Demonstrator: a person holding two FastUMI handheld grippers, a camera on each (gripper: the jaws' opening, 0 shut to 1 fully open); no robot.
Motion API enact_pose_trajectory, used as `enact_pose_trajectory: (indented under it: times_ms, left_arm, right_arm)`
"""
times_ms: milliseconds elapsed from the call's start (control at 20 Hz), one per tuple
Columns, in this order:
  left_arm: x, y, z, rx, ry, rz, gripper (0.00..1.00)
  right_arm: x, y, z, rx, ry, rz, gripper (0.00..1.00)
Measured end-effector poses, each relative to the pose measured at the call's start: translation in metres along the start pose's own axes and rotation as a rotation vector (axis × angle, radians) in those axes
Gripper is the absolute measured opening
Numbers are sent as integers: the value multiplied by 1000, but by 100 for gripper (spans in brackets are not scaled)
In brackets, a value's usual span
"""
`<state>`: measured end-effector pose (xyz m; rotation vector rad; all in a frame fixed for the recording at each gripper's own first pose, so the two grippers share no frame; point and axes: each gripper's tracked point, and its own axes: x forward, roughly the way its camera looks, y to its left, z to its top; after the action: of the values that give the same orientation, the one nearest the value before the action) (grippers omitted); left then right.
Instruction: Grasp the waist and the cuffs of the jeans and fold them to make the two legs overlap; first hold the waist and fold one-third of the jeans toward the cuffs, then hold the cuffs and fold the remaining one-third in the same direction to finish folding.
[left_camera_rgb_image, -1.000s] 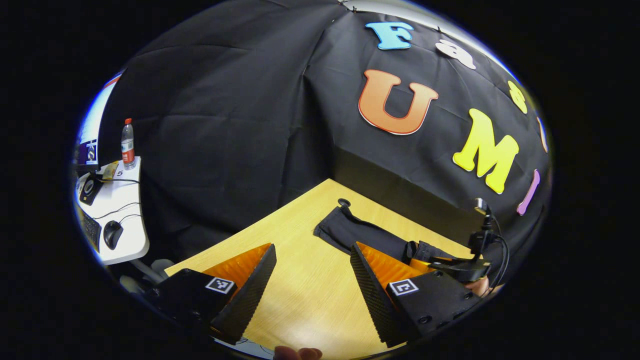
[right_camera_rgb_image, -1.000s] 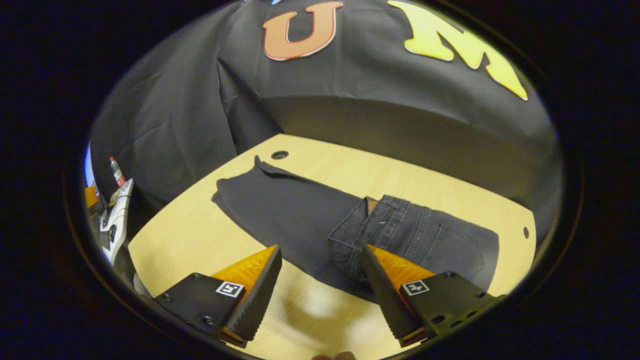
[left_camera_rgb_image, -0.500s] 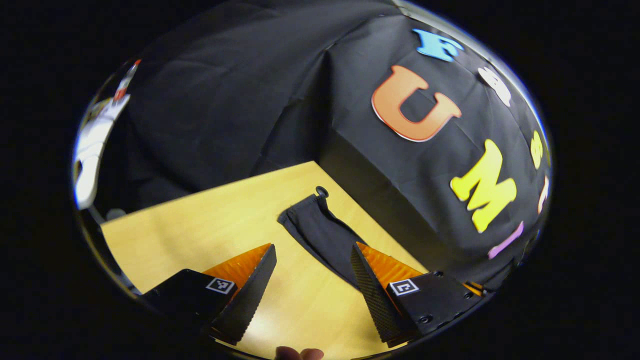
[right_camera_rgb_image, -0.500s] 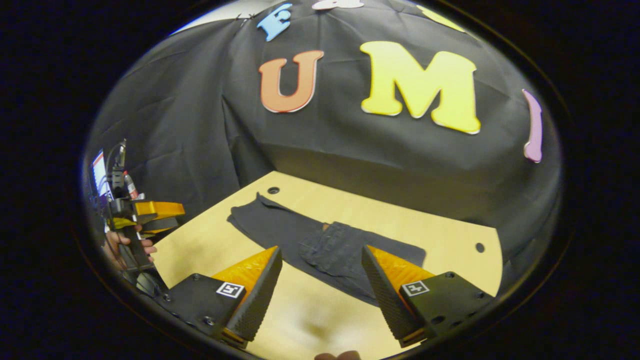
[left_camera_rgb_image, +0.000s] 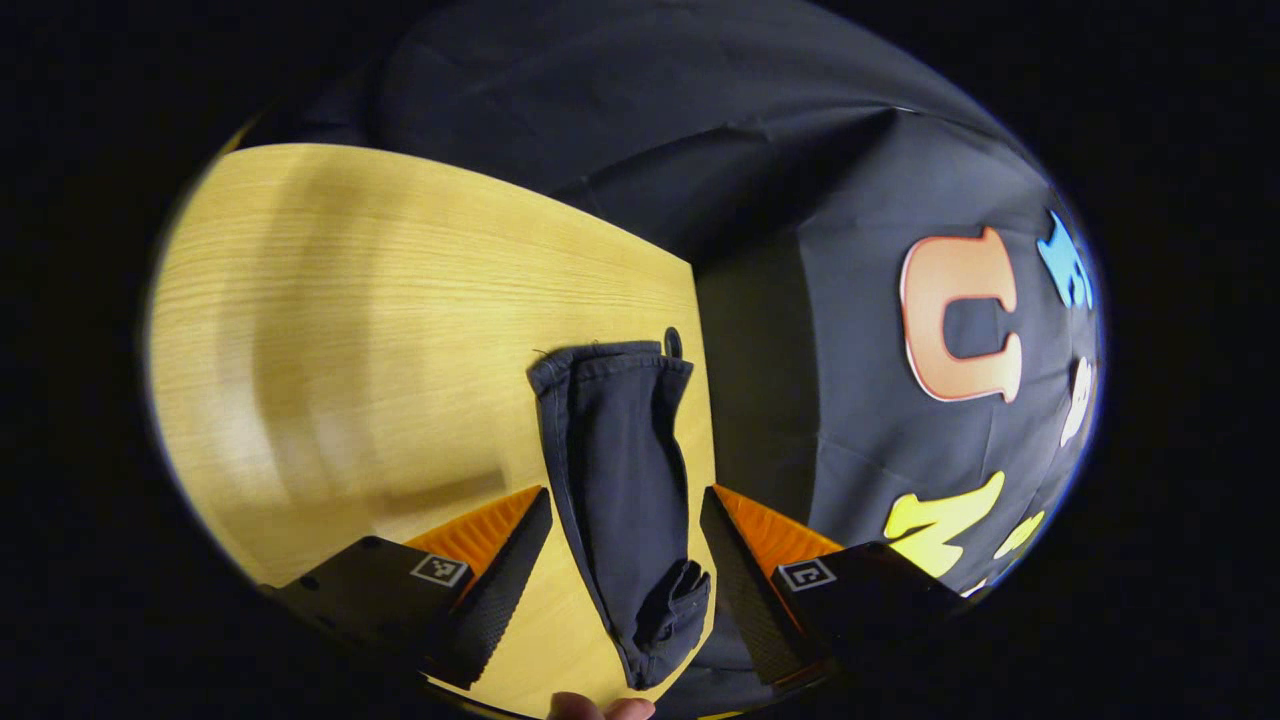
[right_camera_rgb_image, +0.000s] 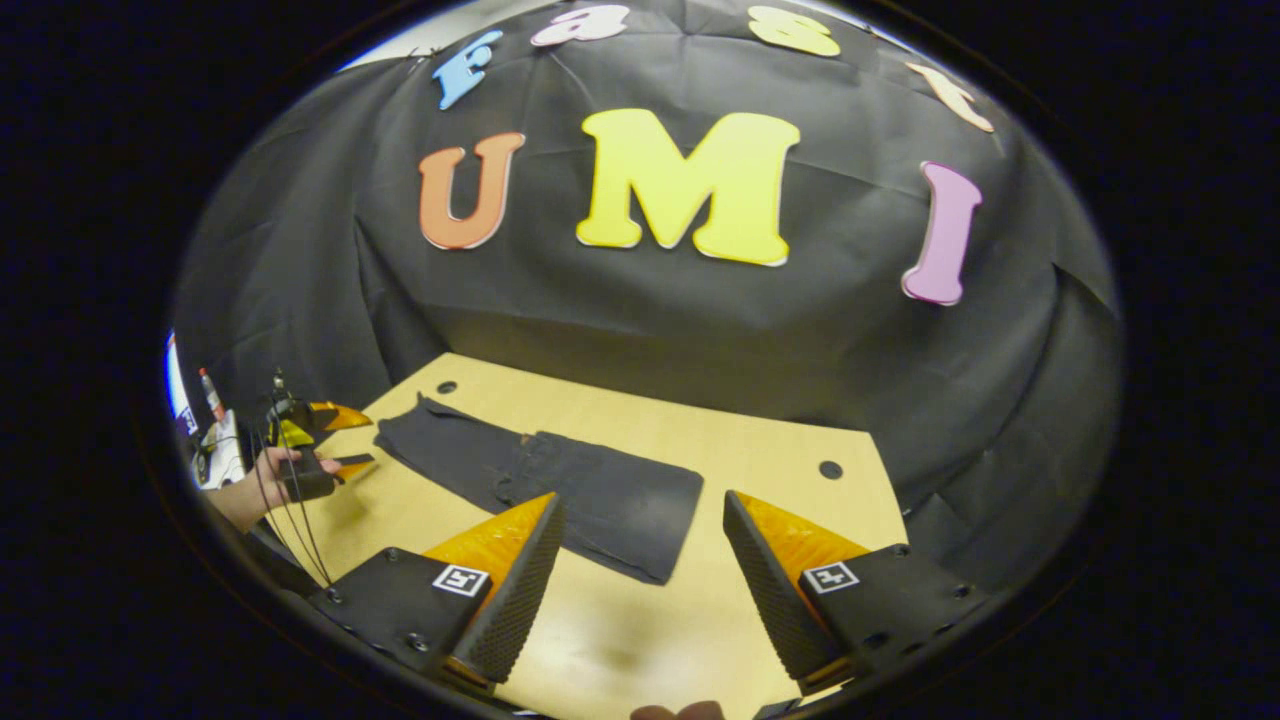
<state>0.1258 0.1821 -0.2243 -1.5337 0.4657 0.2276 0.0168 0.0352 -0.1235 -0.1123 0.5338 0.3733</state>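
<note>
The dark jeans (right_camera_rgb_image: 540, 480) lie flat on the wooden table (right_camera_rgb_image: 780, 480), legs overlapped and the waist part folded over the middle. In the left gripper view the jeans (left_camera_rgb_image: 620, 470) run lengthwise between my fingers, with the hemmed cuffs (left_camera_rgb_image: 605, 362) at the far end and a bunched part near the bottom. My left gripper (left_camera_rgb_image: 625, 497) is open above them, touching nothing. In the right gripper view the left gripper (right_camera_rgb_image: 348, 438), held by a hand (right_camera_rgb_image: 250, 490), hovers open beside the cuff end. My right gripper (right_camera_rgb_image: 642, 500) is open, raised over the folded end.
The table has small round holes (right_camera_rgb_image: 830, 469) near its back edge, one of them (left_camera_rgb_image: 672, 340) beside the cuffs. The black cloth wall stands close behind the table. A white side desk with a bottle (right_camera_rgb_image: 205, 385) sits far left.
The left gripper has swung round so the jeans leg now lies between its open fingers. The right gripper has pulled back and up from the jeans, which look smaller and farther.
</note>
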Motion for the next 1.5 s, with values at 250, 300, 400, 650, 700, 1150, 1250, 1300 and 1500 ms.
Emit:
enact_pose_trajectory:
  times_ms: [250, 300, 400, 650, 700, 1150, 1250, 1300, 1500]
  left_arm:
    - [24, 7, 6, -14, 1, -11, 95]
    - [30, 5, 6, -1, -1, -21, 95]
    - [44, 6, 5, 21, 5, -16, 95]
    - [66, -9, 10, -65, -14, -126, 71]
    - [71, -12, 10, -74, -19, -149, 66]
    - [89, -21, 6, -44, -13, -157, 41]
    - [85, -21, 6, -27, -20, -148, 24]
    - [82, -23, 6, -14, -21, -148, 23]
    - [71, -47, -2, 105, -35, -144, 16]
  right_arm:
    - [3, -17, -18, 19, 42, -44, 98]
    - [4, -17, -19, 30, 49, -42, 94]
    - [7, -20, -19, 50, 57, -47, 98]
    - [10, -34, -28, 52, 84, -78, 97]
    - [10, -35, -30, 55, 90, -81, 97]
    - [-4, -34, -42, 66, 102, -75, 95]
    - [-10, -35, -44, 72, 98, -74, 94]
    - [-13, -34, -45, 80, 93, -71, 94]
    - [-27, -38, -46, 93, 68, -73, 97]
